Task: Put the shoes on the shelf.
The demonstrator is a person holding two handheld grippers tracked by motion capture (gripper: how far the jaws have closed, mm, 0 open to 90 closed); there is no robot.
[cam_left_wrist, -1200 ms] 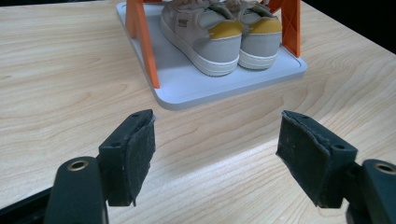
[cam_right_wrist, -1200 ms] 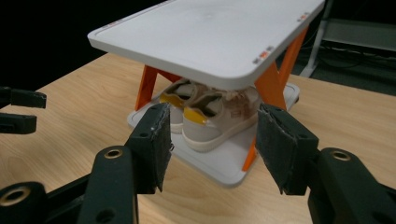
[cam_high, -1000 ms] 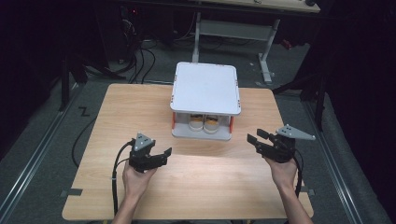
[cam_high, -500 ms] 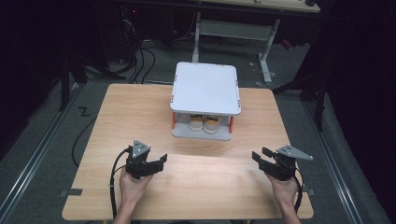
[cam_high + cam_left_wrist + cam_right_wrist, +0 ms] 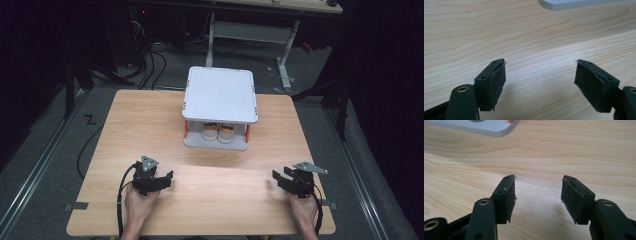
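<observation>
A white two-level stand [image 5: 220, 92] with orange posts stands at the middle back of the wooden table [image 5: 150, 125]. A pair of white and yellow shoes [image 5: 218, 132] sits on its lower level. My left gripper [image 5: 167, 178] rests low near the front left, open, with bare wood between its pads [image 5: 540, 72]. My right gripper [image 5: 277, 178] is low near the front right, open, and its jaws have just opened a little further, with nothing between them [image 5: 537, 192]. The stand's base edge [image 5: 574, 3] lies ahead of the left jaws, and its corner [image 5: 486, 127] ahead of the right.
Bare wood stretches between the two grippers and the stand. A cable [image 5: 120, 200] trails from the left gripper over the front edge. Beyond the table, a desk frame [image 5: 250, 30] and loose cables [image 5: 145, 60] stand on the dark floor.
Both hands have sunk toward the tabletop and drawn back toward the front edge. The stand and shoes have not moved.
</observation>
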